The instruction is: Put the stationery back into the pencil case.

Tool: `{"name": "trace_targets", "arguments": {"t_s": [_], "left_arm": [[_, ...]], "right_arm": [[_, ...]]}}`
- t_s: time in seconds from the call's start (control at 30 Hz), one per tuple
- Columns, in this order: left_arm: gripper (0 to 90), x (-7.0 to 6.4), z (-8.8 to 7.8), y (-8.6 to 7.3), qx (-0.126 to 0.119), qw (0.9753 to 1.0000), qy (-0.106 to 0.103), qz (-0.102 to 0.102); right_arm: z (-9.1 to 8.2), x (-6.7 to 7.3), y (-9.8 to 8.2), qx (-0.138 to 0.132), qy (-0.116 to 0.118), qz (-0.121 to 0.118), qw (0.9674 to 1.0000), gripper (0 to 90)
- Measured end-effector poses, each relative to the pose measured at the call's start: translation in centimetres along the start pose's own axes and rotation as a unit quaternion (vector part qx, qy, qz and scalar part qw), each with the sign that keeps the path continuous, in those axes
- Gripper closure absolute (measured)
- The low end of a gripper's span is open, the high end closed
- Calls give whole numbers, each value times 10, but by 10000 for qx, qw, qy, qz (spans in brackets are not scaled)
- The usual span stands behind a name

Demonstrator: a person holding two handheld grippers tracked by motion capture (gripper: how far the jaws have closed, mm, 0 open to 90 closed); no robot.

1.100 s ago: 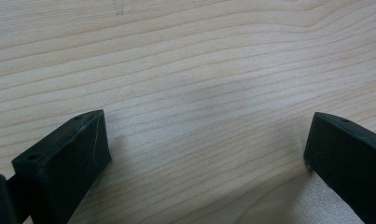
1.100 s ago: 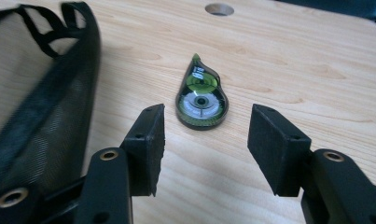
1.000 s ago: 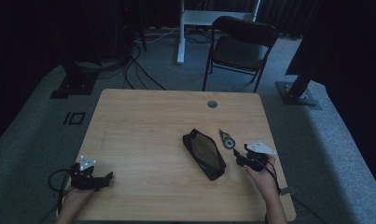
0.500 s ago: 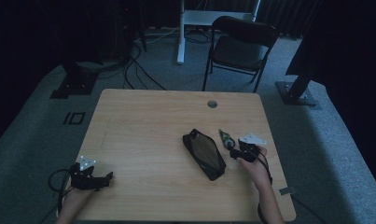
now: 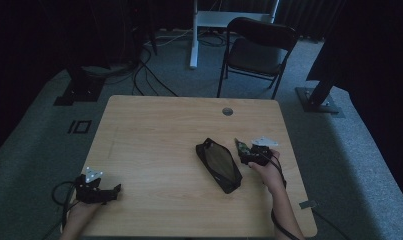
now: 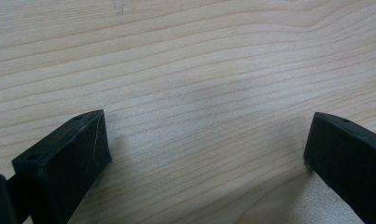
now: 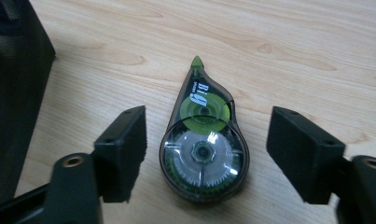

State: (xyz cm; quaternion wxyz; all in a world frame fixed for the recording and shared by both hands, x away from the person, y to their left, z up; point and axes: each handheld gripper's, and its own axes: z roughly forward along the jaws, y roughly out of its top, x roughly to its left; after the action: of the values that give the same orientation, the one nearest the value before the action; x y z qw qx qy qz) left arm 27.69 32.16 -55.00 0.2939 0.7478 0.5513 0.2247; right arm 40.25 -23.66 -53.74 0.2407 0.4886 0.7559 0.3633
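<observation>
1. Since the earlier frames, I am seeing the right gripper (image 5: 245, 151) carried leftward along the worktop (image 5: 159, 130) to the correction-tape dispenser (image 7: 203, 147), its jaws having just been opening; the dispenser is lying between them, untouched.
2. I am finding the dispenser lying flat on the worktop, just beside the black mesh pouch (image 5: 219, 165), its green tip pointing away from the jaws.
3. I am judging it light, rigid and smooth-shelled, likely to skid; I am recommending a hold across the round wheel body, not the narrow tip.
4. I am noting the left gripper (image 5: 100, 191) resting at the near left, jaws spread over bare wood.
</observation>
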Motion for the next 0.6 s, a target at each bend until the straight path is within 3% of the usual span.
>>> {"name": "trace_targets", "arguments": {"t_s": [0.23, 0.6], "left_arm": [[2, 0, 0, 0, 0, 10000, 0, 1], [2, 0, 0, 0, 0, 10000, 0, 1]], "right_arm": [[9, -1, 6, 133, -91, -91, 9998, 240], [22, -3, 10, 279, -32, -28, 9996, 272]]}}
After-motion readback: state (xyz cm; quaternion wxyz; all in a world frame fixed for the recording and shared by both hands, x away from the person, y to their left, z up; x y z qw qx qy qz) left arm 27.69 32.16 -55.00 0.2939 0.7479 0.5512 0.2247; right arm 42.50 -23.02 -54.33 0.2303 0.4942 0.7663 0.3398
